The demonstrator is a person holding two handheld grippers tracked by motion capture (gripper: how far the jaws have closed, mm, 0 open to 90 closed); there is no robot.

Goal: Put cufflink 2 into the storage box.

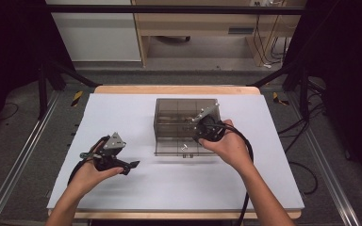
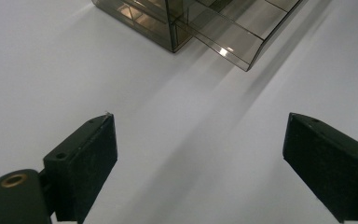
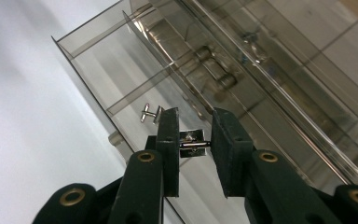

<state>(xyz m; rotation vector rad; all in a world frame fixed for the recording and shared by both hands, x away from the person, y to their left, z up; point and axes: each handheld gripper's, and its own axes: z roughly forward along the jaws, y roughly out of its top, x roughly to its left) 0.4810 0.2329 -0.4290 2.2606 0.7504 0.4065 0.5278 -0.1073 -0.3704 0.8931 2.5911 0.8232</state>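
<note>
Overhead, a silver cufflink [image 3: 193,142] is pinched by the right gripper [image 3: 194,140] above the smoky drawer [image 3: 121,70]; the left gripper [image 2: 200,154] is held spread; no writing is legible.

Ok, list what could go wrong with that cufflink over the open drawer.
1. The right gripper pinches the small cufflink by its thin bar, so it might twist or slip out.
2. A second cufflink already lies in the drawer; the jaws could knock it.
3. The thin drawer dividers may catch a jaw.
</note>
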